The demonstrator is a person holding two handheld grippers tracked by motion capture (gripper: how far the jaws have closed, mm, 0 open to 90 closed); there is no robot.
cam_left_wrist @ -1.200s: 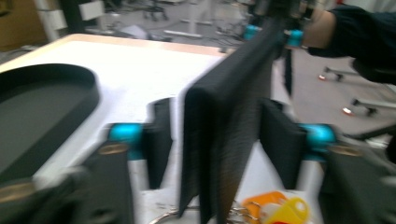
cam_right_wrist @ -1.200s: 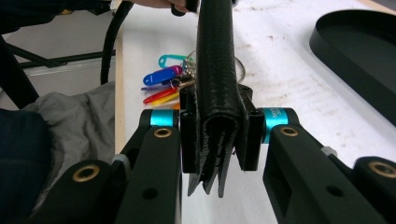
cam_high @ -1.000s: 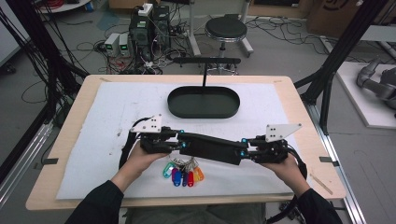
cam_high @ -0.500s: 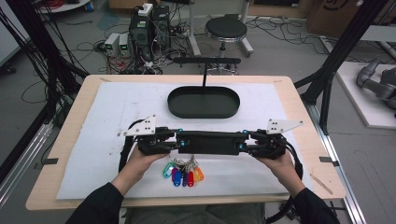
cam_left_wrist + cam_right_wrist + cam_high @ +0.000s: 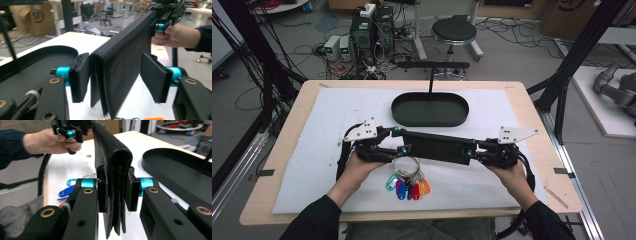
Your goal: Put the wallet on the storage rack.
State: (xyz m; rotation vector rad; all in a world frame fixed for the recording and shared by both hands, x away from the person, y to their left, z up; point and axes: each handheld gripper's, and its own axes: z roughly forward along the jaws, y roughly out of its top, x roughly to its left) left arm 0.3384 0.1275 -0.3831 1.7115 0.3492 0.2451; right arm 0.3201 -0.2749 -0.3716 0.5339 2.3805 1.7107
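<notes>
A long black leather wallet (image 5: 437, 147) hangs on edge above the white mat, held between both hands. My right gripper (image 5: 472, 152) is shut on its right end; in the right gripper view both pads press the folded leather (image 5: 112, 152) at the right gripper (image 5: 115, 192). My left gripper (image 5: 404, 148) is at the wallet's left end. In the left gripper view the left gripper (image 5: 117, 75) stands open around the wallet (image 5: 122, 57), with a clear gap at the right pad (image 5: 153, 77). A key ring with coloured tags (image 5: 409, 187) lies on the mat just below the wallet.
A black oval tray (image 5: 430, 109) sits behind the wallet at the middle back of the mat, with a T-shaped black stand (image 5: 432, 65) rising behind it. The wooden table edge (image 5: 412, 217) runs near the person's body. Cables, electronics and a stool stand on the floor beyond.
The wallet went from sloping down to the right, to level, and now slopes slightly down to the right again. Both hands have stayed roughly where they were.
</notes>
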